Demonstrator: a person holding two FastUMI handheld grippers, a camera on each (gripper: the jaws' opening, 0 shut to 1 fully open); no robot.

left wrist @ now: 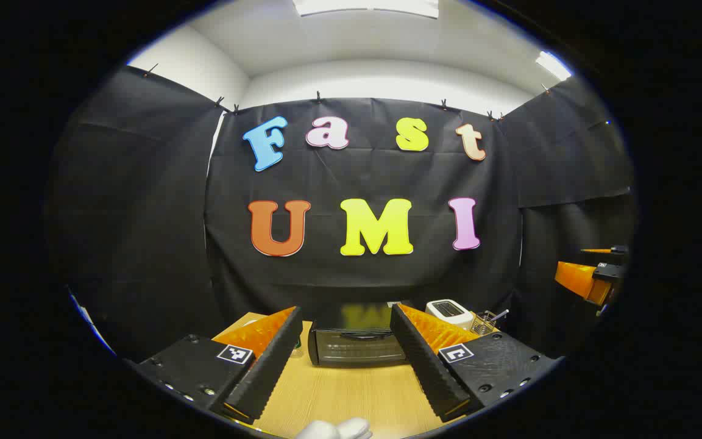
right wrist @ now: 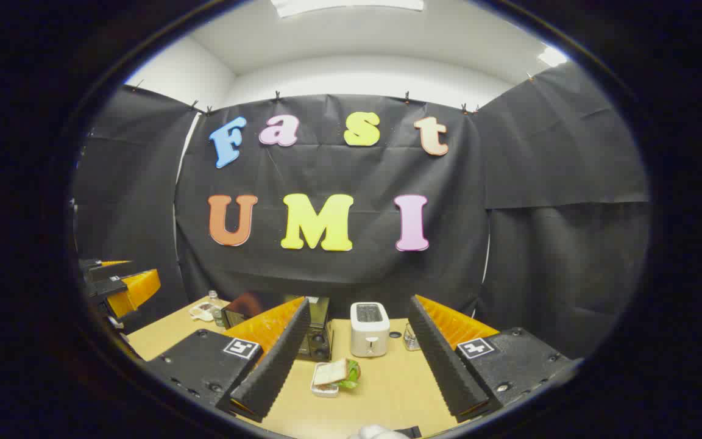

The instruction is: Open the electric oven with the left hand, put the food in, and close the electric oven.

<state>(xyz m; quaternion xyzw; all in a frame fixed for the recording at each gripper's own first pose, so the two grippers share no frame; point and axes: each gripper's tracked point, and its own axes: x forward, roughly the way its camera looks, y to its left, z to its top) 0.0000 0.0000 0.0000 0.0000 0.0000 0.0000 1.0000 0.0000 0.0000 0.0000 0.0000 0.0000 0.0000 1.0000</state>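
Note:
The black electric oven (left wrist: 357, 345) stands on the wooden table (left wrist: 351, 396) with its door closed and a handle along the top of the door. My left gripper (left wrist: 346, 332) is open, its fingers framing the oven from a short distance back. In the right gripper view the oven (right wrist: 317, 338) is partly hidden behind my left finger. A sandwich with lettuce on a small white tray (right wrist: 334, 375) lies on the table between the open fingers of my right gripper (right wrist: 358, 329), in front of them. The other gripper (right wrist: 122, 286) hangs at the left edge.
A white toaster (right wrist: 369, 329) stands right of the oven, with a small wire rack (right wrist: 411, 338) beside it. A bottle and a small dish (right wrist: 208, 310) sit at the table's far left. The right gripper (left wrist: 592, 277) appears at the right edge of the left gripper view.

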